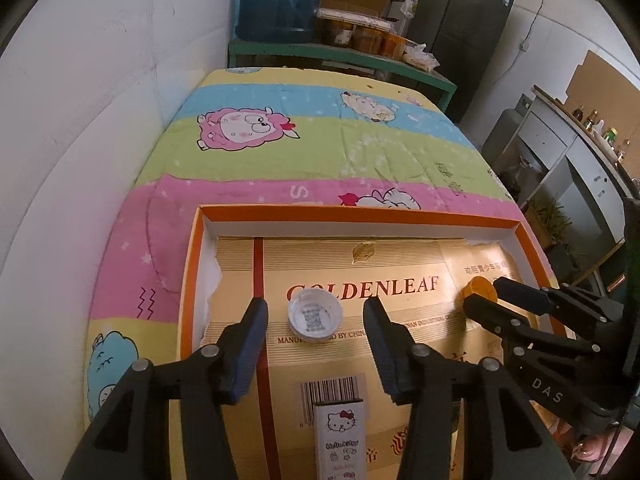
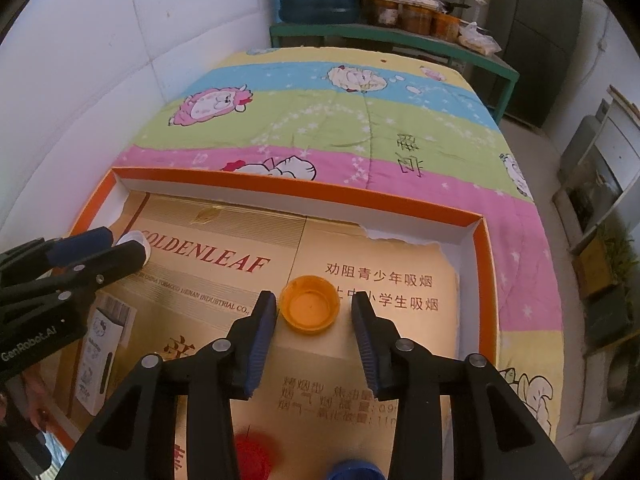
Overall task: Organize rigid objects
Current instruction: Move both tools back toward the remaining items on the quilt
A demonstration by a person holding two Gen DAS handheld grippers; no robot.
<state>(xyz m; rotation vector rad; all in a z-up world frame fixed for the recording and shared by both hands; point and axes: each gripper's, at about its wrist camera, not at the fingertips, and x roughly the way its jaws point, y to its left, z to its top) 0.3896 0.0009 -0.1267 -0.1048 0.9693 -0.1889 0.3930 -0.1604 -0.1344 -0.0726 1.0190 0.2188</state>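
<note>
Left tool (image 1: 316, 312) spread, white bottle cap (image 1: 315, 317) lying mouth-up between fingers, frame centre, on gold cardboard liner of orange-rimmed tray (image 1: 360, 214). Right tool (image 2: 314, 308) spread either side of orange cap (image 2: 309, 309), mouth-up. Hello Kitty box (image 1: 340, 440) bottom centre.

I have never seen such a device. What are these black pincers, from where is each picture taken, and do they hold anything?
The black pincers are two hand-held grippers; a person carries one in each hand. Each has a camera looking forward along its fingers, so each picture comes from one gripper. The left gripper is open around a clear bottle cap. The right gripper is open around an orange cap. Neither holds anything. Both caps lie open side up on gold cardboard inside an orange-rimmed tray, which rests on a colourful quilt. A small Hello Kitty box stands nearer. A red cap and a blue one show at the bottom of the right view.
</note>
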